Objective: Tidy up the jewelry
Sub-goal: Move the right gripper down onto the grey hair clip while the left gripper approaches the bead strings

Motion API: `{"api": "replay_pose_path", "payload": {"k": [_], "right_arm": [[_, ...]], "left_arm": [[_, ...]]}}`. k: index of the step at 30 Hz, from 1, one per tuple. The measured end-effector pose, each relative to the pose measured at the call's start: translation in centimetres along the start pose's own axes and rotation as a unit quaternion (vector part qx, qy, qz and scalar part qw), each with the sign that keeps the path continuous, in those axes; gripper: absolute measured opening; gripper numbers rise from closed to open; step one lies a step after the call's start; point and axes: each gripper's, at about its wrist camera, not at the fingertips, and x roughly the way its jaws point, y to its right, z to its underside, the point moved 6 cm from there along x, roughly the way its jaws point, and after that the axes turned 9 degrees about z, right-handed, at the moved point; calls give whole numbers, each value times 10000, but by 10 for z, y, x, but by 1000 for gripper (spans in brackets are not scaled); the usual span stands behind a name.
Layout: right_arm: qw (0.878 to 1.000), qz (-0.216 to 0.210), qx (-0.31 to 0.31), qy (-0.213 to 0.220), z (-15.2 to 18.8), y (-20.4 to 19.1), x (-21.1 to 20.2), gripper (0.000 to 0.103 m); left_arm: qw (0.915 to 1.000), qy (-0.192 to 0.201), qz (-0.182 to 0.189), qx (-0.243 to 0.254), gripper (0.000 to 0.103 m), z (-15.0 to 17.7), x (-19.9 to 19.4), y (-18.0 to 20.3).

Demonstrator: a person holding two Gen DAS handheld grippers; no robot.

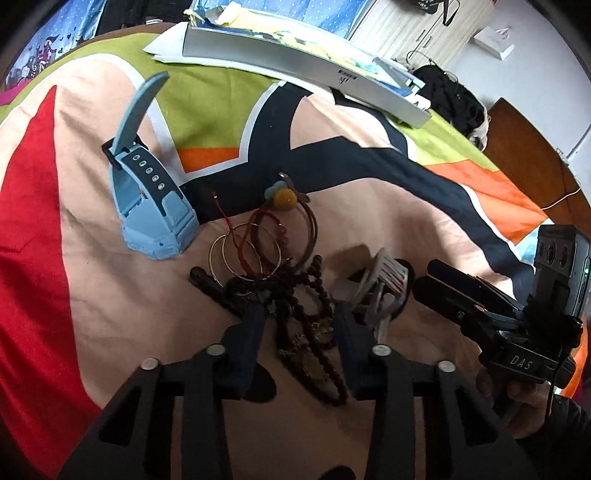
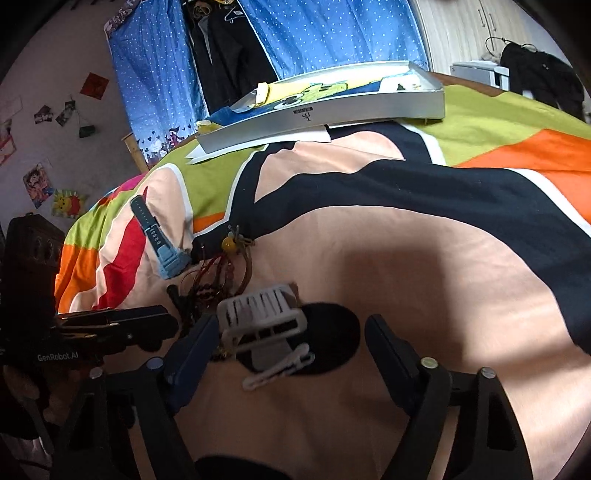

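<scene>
Jewelry pile on patterned bedspread, both grippers spread and empty

Bedspread is the work surface: big blocks of peach, red, lime green, orange, navy with white borders. Room behind it: blue polka-dot curtain with dark clothes hanging in the gap, posters and cards stuck on the left wall, black garment draped at the far right, wooden floor past the bed edge.

Flat grey box lies at the far side of the bed on white paper, yellow-and-blue cartoon print inside. Small dark logo on its side wall, too small to read.

Readable text: "DAS" on the right gripper's body in the left wrist view; "GenRobot.AI" on the left gripper's body in the right wrist view.

Jewelry sits in one tangled heap mid-bed:
- blue watch, light blue case, darker strap with a row of holes, one strap end sticking up; just left of the heap
- thin silver hoops overlapping dark red cord bracelets
- brown hair tie with a yellow ball at the far edge
- dark bead strand running back between the left fingers
- white hair claw clip on a black oval pad, right of the heap; small white clip just beside it

Left gripper: jaws moderately apart, straddling the bead strand, not clamped on it.
Right gripper: jaws wide, the claw clip between them, near the left finger; gripping nothing.
</scene>
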Motion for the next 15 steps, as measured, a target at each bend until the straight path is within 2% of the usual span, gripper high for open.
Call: {"api": "replay_pose_path", "payload": {"k": [8, 10, 12, 15], "right_arm": [[9992, -351, 51, -189, 3, -6, 22, 77], [9990, -396, 2, -215, 3, -9, 26, 76], [9987, -433, -23, -254, 3, -11, 29, 66], [9983, -518, 23, -252, 2, -13, 30, 57]], "left_arm": [[9996, -135, 23, -266, 9, -1, 9, -15], [9993, -101, 53, -346, 9, -3, 6, -17], [9993, -79, 52, -361, 8, -3, 2, -19], [9995, -23, 106, -299, 8, -3, -10, -18]]}}
